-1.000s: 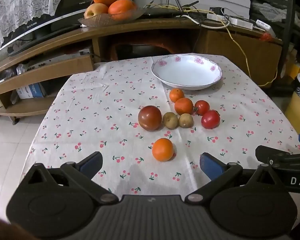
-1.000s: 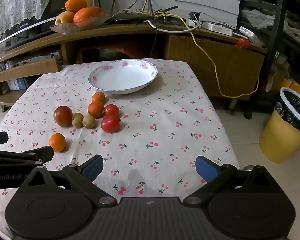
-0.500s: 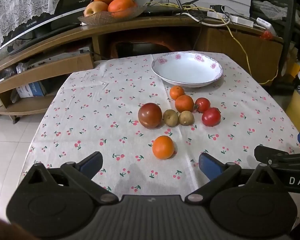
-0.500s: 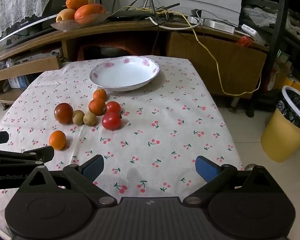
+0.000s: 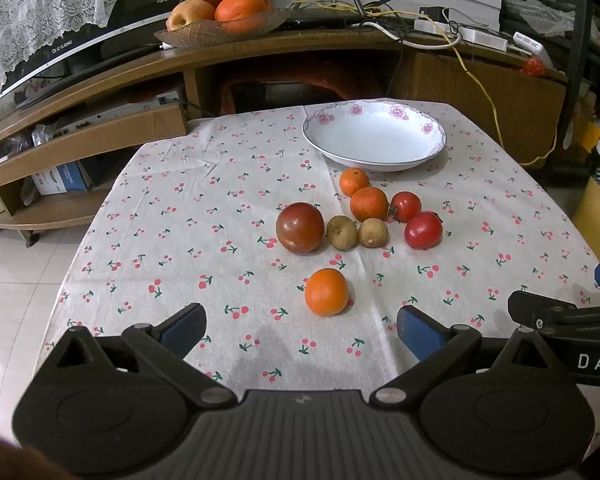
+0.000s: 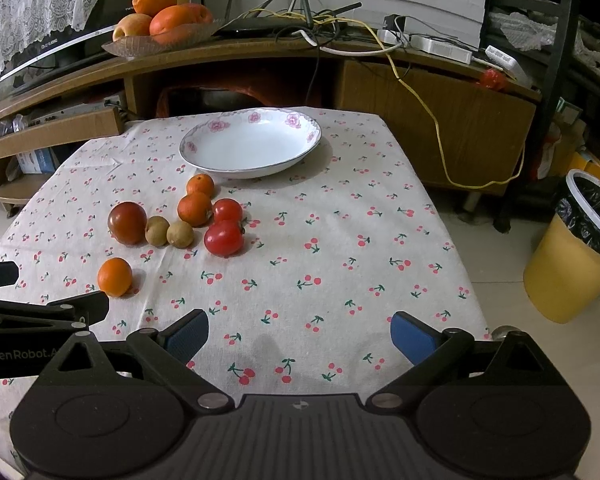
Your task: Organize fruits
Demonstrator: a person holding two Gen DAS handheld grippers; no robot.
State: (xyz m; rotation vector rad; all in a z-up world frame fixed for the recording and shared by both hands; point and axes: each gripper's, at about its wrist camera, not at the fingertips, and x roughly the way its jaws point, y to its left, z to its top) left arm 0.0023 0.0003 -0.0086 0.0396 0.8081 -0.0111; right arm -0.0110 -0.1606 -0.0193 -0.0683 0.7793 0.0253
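A: We have the left gripper (image 5: pixel 300 330) low over the near edge of the table, jaws spread wide, nothing between the blue pads (image 5: pixel 182 326). The lone orange (image 5: pixel 326 291) sits just ahead of it on the cherry-print tablecloth (image 5: pixel 172 216), apart from the rest of the fruit.

B: Same on our side. Right gripper (image 6: pixel 300 334) is wide apart too, holding nothing, only bare cloth between its pads (image 6: pixel 414 336). It's further right on the table; the fruit is all ahead and left of it.

A: Cluster, from the left wrist view: dark red tomato (image 5: pixel 300 228) on the left, then two small brown fruits (image 5: pixel 342 232) (image 5: pixel 373 233) side by side, touching or nearly so. We can't tell what kind they are.

B: Behind those we see two small oranges (image 6: pixel 200 185) (image 6: pixel 195 209) in a line toward the plate. Two red tomatoes (image 6: pixel 227 211) (image 6: pixel 224 238) to their right, the near one bigger. The rear tomato touches the nearer orange.

A: White floral-rim plate (image 5: pixel 436 128) is at the far side of the table, nothing in it. Closest small orange is just in front of its rim, not touching.

B: Each gripper shows at the edge of the other's view, so we're side by side, well apart.

A: Background: dish of oranges and an apple (image 5: pixel 220 32) on the wooden shelf, yellow bin (image 6: pixel 568 264) on the floor to the right.
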